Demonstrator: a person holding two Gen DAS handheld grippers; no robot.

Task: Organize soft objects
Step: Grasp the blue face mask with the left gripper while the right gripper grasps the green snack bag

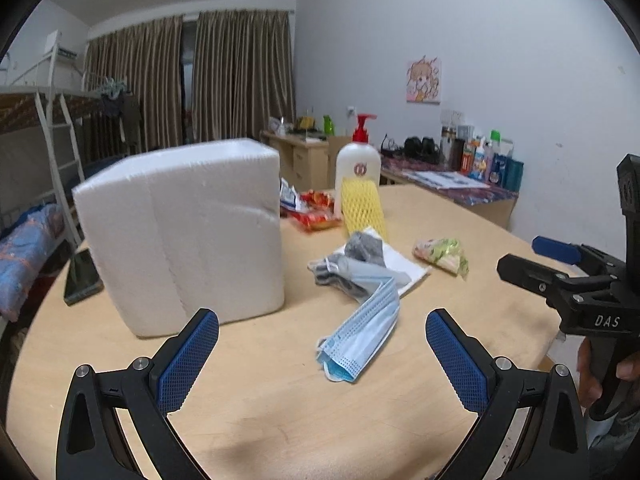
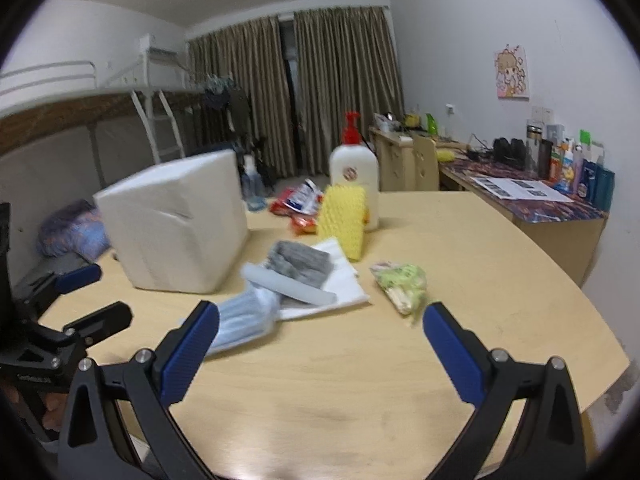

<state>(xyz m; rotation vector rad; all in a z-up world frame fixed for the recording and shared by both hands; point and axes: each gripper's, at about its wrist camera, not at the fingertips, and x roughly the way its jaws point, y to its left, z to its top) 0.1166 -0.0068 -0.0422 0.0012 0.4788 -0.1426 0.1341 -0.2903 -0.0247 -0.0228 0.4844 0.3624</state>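
We see the light blue pleated face mask (image 1: pixel 360 336) flat on the wooden tabletop (image 1: pixel 280 420), between the spread fingers of the empty left hand-held gripper (image 1: pixel 322 344), long axis running away rightward. Right hand-held gripper (image 2: pixel 320 340) is open, mask near its left finger. Only the left view shows a dark phone (image 1: pixel 82 276).

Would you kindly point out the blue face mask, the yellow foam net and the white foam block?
blue face mask (image 1: pixel 362 336): left wrist view, pleated middle.
yellow foam net (image 2: pixel 345 218): right wrist view, front mesh.
white foam block (image 1: pixel 180 236): left wrist view, front face.
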